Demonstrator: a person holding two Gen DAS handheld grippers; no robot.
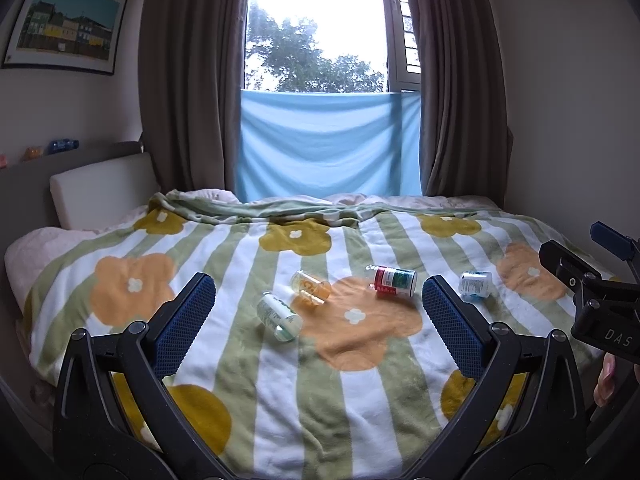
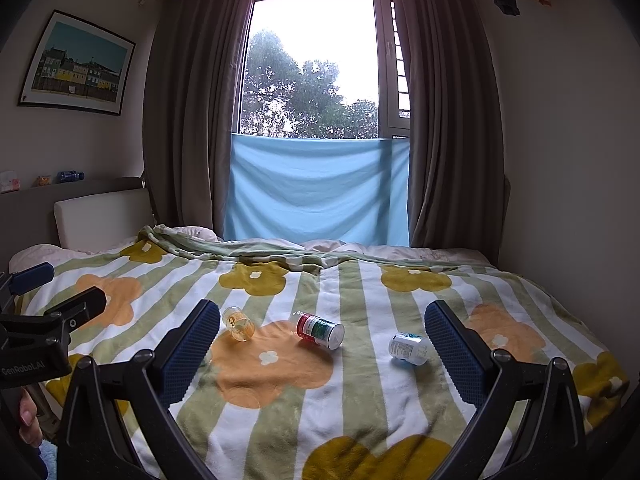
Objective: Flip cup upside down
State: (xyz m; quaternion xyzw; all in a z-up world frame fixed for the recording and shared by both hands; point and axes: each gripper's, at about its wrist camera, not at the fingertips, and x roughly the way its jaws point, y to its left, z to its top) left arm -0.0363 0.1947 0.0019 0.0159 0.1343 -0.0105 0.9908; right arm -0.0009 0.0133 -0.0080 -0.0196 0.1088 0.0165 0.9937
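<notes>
Several small printed cups lie on their sides on the flowered blanket. In the left wrist view a green-print cup is nearest, then an orange-print one, a red-and-green one and a blue-print one. My left gripper hovers open in front of them, holding nothing. In the right wrist view the orange-print cup, red-and-green cup and blue-print cup lie ahead of my right gripper, also open and apart from them. The green-print cup is hidden there.
The bed fills the room up to a window with brown curtains and a blue cloth. A white headboard cushion is at the left, a wall close on the right. A hand holds the other gripper.
</notes>
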